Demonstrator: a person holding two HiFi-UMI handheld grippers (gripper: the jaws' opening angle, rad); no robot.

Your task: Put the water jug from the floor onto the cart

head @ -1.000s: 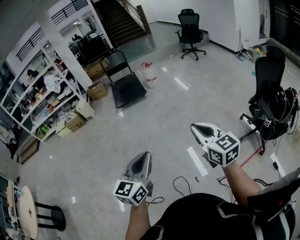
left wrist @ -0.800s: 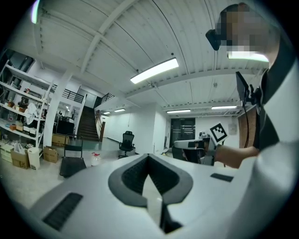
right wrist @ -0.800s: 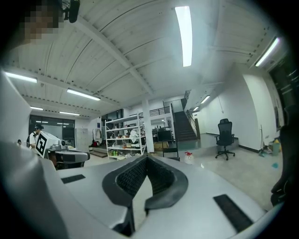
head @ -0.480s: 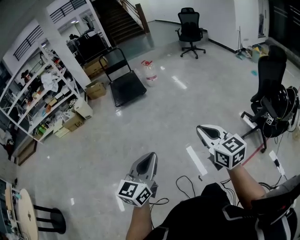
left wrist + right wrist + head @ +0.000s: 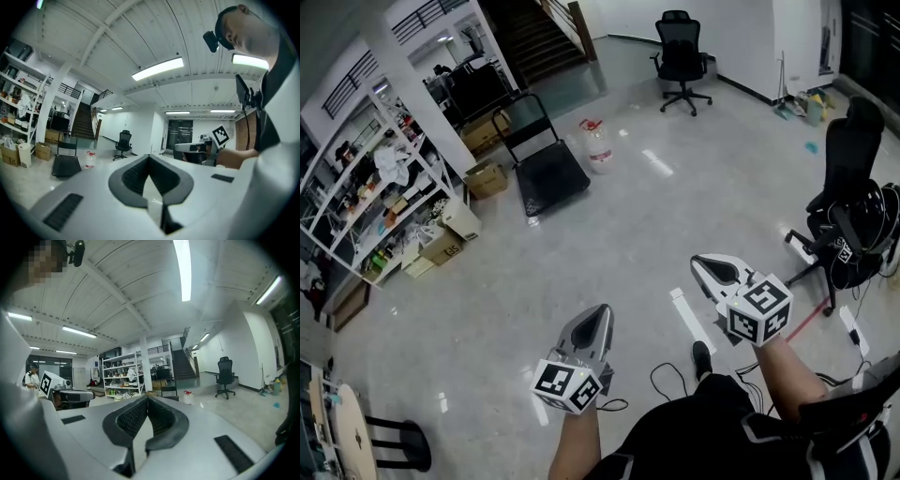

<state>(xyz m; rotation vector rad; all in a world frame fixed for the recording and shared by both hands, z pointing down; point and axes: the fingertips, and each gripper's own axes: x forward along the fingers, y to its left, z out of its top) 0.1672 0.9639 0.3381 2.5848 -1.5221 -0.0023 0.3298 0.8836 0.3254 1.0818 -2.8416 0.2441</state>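
The clear water jug (image 5: 598, 148) with a red cap stands on the floor far ahead, just right of the black flatbed cart (image 5: 547, 176) with its upright handle. The same jug (image 5: 90, 159) and cart (image 5: 65, 164) show small in the left gripper view, and the jug (image 5: 188, 397) again in the right gripper view. My left gripper (image 5: 602, 313) is held low at the near centre, jaws shut and empty. To its right my right gripper (image 5: 701, 266) is also shut with nothing in it. Both point toward the jug from several steps away.
Shelving (image 5: 366, 197) full of goods lines the left wall, with cardboard boxes (image 5: 485, 178) at its foot. An office chair (image 5: 680, 61) stands at the back, another (image 5: 853, 225) close on my right. Black cables (image 5: 670, 373) lie on the floor by my feet.
Both grippers and I have moved forward across the floor toward the cart and jug; the chair on the right has slid back in view. Both grippers stayed shut.
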